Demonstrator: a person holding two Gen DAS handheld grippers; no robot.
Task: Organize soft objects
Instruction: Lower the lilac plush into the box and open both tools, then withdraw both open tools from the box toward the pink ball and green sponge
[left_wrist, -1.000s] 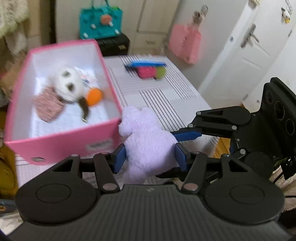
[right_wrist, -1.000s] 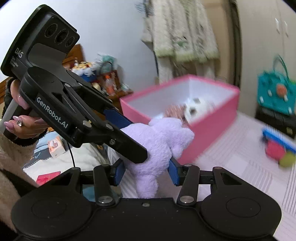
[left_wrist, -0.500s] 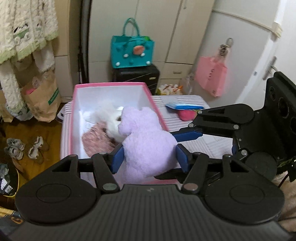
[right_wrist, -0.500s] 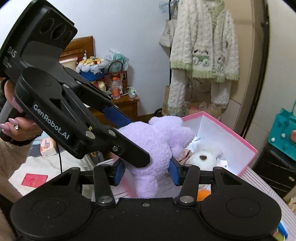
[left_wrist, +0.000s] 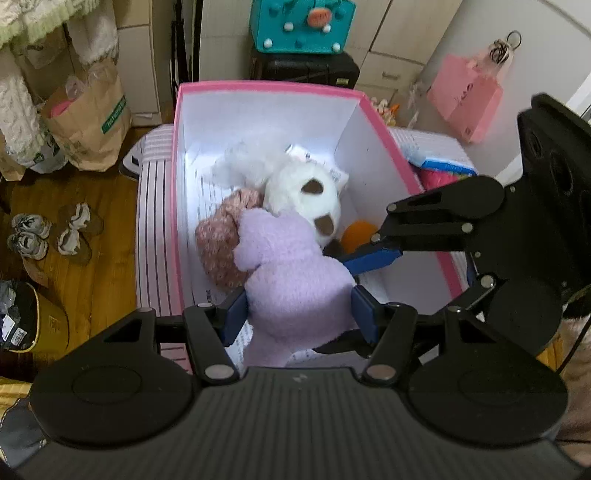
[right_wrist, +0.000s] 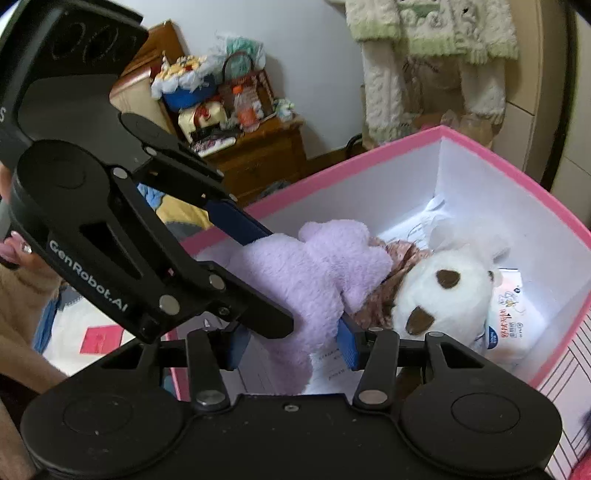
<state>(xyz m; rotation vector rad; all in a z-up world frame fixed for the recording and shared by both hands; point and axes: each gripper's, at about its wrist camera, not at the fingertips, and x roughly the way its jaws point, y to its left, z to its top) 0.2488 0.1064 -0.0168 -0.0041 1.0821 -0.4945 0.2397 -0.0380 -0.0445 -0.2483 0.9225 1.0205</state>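
A lilac plush toy (left_wrist: 291, 280) is held inside the pink box (left_wrist: 266, 90), low over its floor. My left gripper (left_wrist: 299, 312) is shut on the plush's body. My right gripper (right_wrist: 291, 343) is shut on the same plush (right_wrist: 306, 273) from the other side. In the box lie a white plush with brown patches (left_wrist: 306, 195), a pink knitted item (left_wrist: 218, 243), an orange ball (left_wrist: 356, 234) and a tissue pack (right_wrist: 513, 314). The lilac plush's head rests against the knitted item and the white plush.
The box stands on a striped table (left_wrist: 151, 221). A blue item (left_wrist: 443, 164) lies on the table right of the box. Shoes (left_wrist: 48, 236) and a paper bag (left_wrist: 88, 118) are on the wooden floor at left. A teal bag (left_wrist: 301, 24) sits behind.
Both grippers have carried the lilac plush from outside the box's front wall up over the rim and down into the box, beside the white plush.
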